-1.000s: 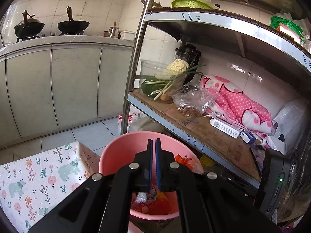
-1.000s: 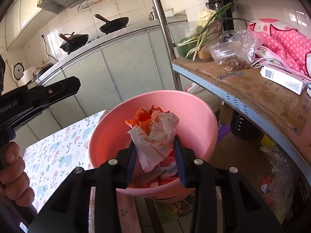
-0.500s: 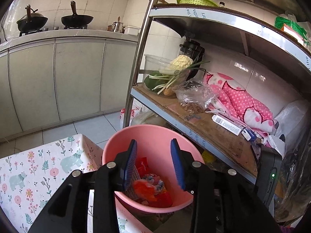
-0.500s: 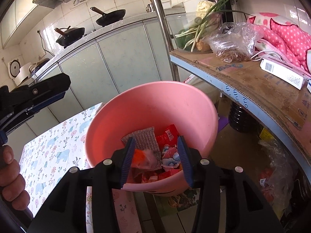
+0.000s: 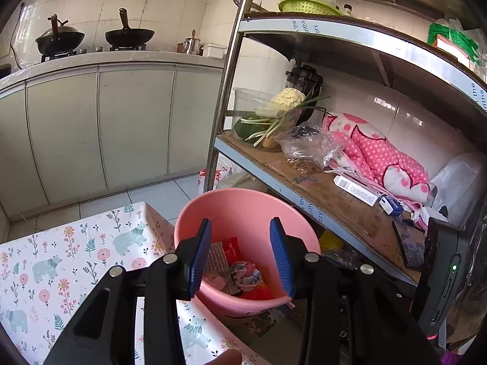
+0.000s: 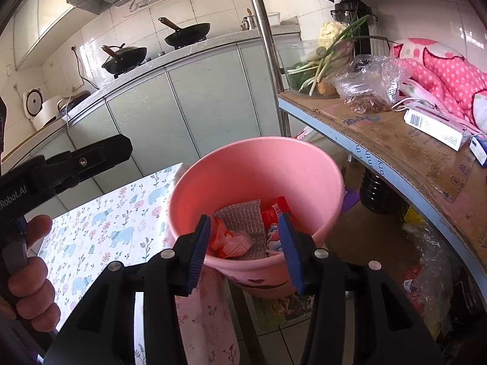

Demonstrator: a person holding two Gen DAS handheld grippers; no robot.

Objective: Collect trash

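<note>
Both the left hand-held gripper [image 5: 240, 255] and right hand-held gripper [image 6: 245, 251] are spread, empty, above the round pink plastic bin [image 6: 258, 167]; they should be lifted clear without its rim being clipped.

The left hand-held gripper [image 5: 240, 254] points forward, jaws spread wide and empty. The right hand-held gripper [image 6: 245, 249] likewise gapes, holding nothing.

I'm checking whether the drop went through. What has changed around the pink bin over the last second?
The right gripper opened and let go of the crumpled wrapper, which now lies in the pink bin with the other trash. The left gripper, shut a second ago, has opened too and holds nothing. The bin, the floral tablecloth and the shelf stayed as they were.
</note>
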